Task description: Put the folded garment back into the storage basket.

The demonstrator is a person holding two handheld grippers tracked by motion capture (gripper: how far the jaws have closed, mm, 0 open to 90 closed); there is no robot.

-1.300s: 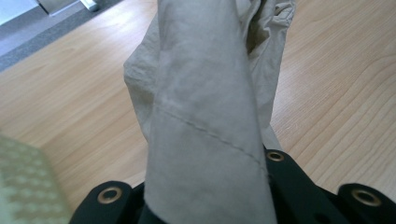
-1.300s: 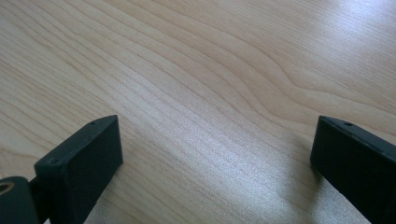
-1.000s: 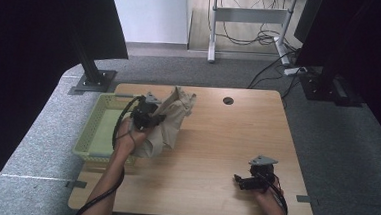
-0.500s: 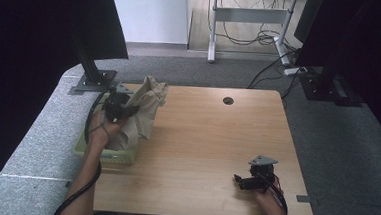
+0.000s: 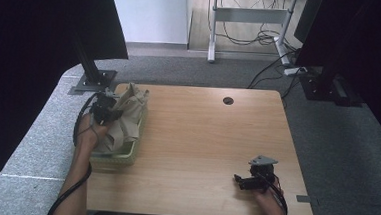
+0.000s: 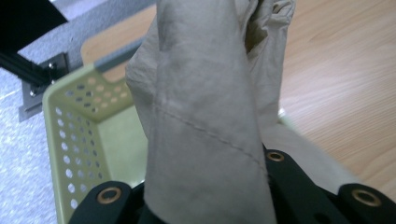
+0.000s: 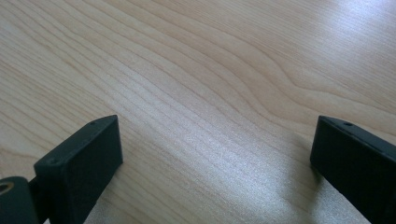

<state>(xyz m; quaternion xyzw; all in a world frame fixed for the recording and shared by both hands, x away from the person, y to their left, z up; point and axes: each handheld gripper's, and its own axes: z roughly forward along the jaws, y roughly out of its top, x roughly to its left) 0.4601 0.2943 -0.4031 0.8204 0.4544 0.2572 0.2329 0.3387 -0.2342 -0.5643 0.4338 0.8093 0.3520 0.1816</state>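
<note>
Now the left gripper [image 5: 109, 113] clamps the cloth [image 5: 126, 118] directly above the basket [image 5: 118, 158] at the table's [image 5: 211, 139] left edge (its long axis hangs downward). Right gripper [image 5: 251, 180] rests open, well apart, near the front-right corner.

The table [image 5: 202, 133] looks bright under soft light. Both top corners are very dark. Up close, the cloth [image 6: 205, 116] is blurry, and shiny glare sits on the wood.
</note>
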